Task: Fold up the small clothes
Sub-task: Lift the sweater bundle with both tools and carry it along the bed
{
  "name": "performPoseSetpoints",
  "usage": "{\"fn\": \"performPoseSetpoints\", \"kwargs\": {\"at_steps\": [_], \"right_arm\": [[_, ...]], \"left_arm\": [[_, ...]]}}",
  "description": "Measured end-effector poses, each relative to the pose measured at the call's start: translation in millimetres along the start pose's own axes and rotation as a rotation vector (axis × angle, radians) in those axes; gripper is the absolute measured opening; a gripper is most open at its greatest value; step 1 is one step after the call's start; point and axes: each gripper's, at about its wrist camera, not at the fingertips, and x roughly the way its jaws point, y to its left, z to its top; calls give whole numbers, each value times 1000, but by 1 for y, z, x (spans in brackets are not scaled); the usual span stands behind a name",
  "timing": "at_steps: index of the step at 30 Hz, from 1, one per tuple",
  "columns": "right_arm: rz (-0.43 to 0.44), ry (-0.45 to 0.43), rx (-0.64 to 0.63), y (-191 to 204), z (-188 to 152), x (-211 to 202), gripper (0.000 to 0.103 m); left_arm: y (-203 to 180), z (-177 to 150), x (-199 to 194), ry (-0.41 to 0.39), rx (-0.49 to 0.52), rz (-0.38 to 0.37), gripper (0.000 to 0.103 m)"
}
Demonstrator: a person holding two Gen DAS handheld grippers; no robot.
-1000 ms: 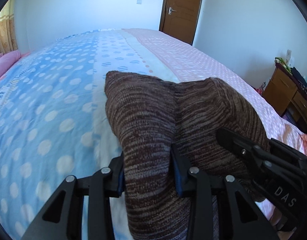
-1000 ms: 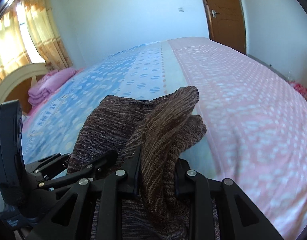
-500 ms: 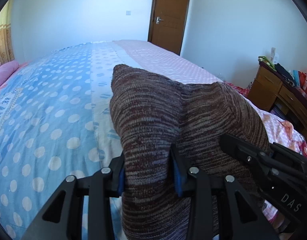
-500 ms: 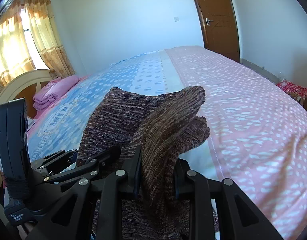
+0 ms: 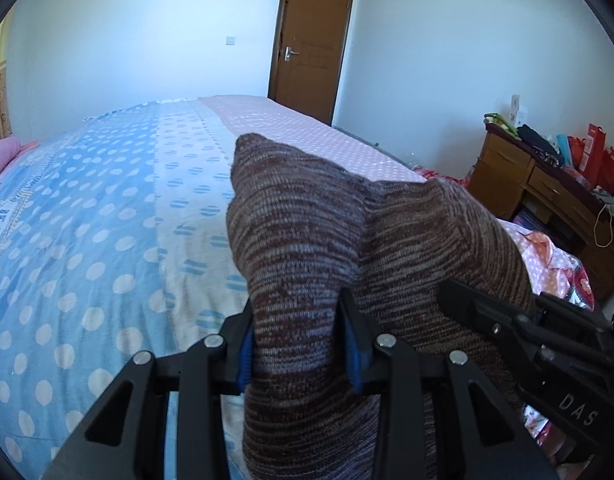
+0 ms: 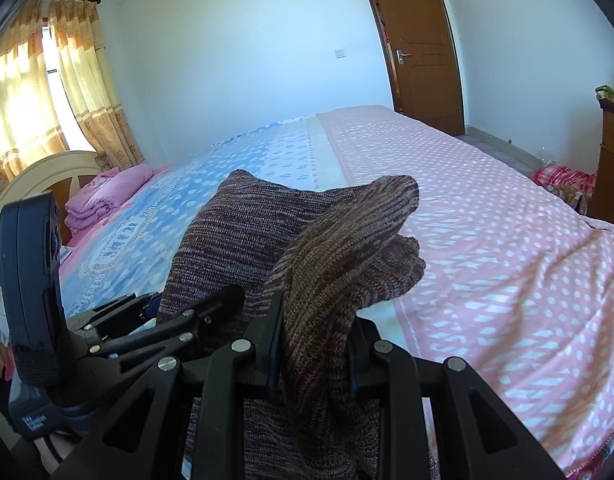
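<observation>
A brown striped knit garment (image 5: 307, 248) is held up above the bed between both grippers. My left gripper (image 5: 297, 344) is shut on one bunched edge of it. My right gripper (image 6: 315, 340) is shut on another bunched edge (image 6: 339, 264), which flops over to the right. In the left wrist view the right gripper (image 5: 527, 336) is close by at the lower right. In the right wrist view the left gripper (image 6: 155, 320) is at the lower left. The garment's lower part hangs out of view.
The bed (image 5: 107, 220) has a blue dotted cover on the left and a pink dotted one (image 6: 487, 220) on the right. Folded pink bedding (image 6: 107, 196) lies by the headboard. A wooden desk (image 5: 547, 192) with clutter stands at the right. A brown door (image 5: 311, 40) is shut.
Both grippers have risen with the garment and tilted upward, so more of the wall, door and desk shows. The grips are unchanged.
</observation>
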Motion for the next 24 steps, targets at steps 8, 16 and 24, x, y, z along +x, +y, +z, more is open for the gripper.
{"fn": "performPoseSetpoints", "kwargs": {"at_steps": [8,16,24], "right_arm": [[-3,-12,37,-20,0,-6,25],[-29,37,111,-54,-11,11,24],[-23,46,119,-63,-16,12,24]], "left_arm": [[-24,8,2,-64,74,-19,16],[-4,-3,34,51,-53,2,74],[23,-26,86,311,-236,-134,89]]}}
